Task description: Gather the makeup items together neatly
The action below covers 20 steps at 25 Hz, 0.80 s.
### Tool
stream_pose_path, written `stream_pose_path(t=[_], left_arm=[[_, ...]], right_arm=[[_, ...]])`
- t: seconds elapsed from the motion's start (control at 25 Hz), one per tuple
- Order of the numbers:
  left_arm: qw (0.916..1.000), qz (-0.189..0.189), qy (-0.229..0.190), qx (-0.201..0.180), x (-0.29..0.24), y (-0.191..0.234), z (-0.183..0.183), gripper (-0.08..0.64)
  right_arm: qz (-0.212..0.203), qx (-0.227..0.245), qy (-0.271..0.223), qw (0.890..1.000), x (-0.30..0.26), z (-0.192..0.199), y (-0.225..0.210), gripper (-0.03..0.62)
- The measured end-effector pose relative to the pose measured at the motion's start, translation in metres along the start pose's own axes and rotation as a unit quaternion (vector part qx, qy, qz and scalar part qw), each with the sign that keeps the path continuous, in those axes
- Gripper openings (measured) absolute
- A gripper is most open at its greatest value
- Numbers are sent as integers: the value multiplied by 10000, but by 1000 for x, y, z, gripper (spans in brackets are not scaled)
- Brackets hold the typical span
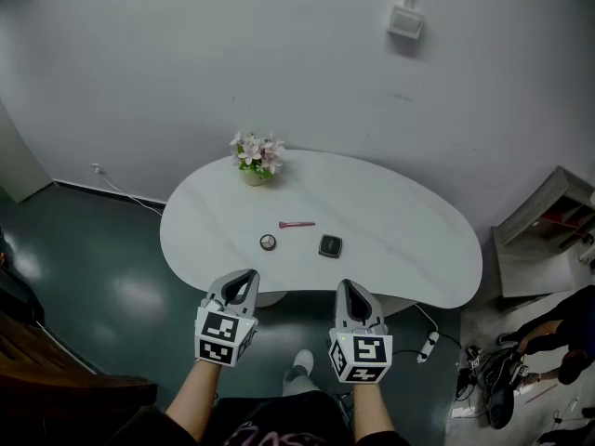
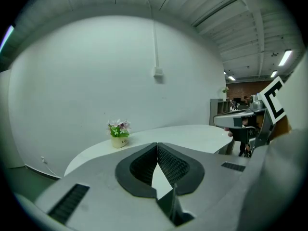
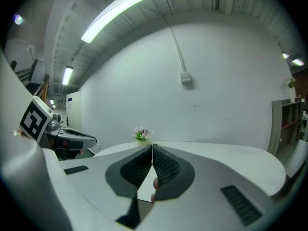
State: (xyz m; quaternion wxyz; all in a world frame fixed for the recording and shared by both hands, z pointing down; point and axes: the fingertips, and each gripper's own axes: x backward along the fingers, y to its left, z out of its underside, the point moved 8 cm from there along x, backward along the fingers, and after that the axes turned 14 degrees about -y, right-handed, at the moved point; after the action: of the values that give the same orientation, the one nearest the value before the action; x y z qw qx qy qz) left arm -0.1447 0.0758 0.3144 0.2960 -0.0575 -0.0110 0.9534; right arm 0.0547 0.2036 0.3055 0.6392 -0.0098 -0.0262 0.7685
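Note:
Three makeup items lie near the front middle of the white table [image 1: 409, 240]: a pink stick [image 1: 297, 224], a small round compact [image 1: 268, 242] and a dark square compact [image 1: 330, 246]. My left gripper [image 1: 246, 276] hovers just short of the table's front edge, below the round compact, shut with nothing in it. My right gripper [image 1: 349, 286] is beside it, below the square compact, also shut and empty. In the left gripper view the closed jaw tips [image 2: 156, 144] point across the tabletop. The right gripper view shows its tips [image 3: 152, 146] pressed together likewise; the makeup items are hidden behind the jaws.
A small pot of pink flowers [image 1: 257, 161] stands at the table's back left edge, and shows in the left gripper view as flowers [image 2: 118, 133] and in the right as flowers [image 3: 143, 134]. A shelf unit [image 1: 548, 230] and a person's legs [image 1: 548, 337] are at the right.

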Motion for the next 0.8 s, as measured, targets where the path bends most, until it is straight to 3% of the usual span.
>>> stream_pose_path(t=[0.4,0.8], left_arm=[[9994,-245,167,148,-70,9,2,12],[9985,-450,294,130,-84,11,3,12]], right_arm=[[-214,-18,158,9996,-67,4,-49,63],[-370,-47,277,9989,-84,10,-66,63]])
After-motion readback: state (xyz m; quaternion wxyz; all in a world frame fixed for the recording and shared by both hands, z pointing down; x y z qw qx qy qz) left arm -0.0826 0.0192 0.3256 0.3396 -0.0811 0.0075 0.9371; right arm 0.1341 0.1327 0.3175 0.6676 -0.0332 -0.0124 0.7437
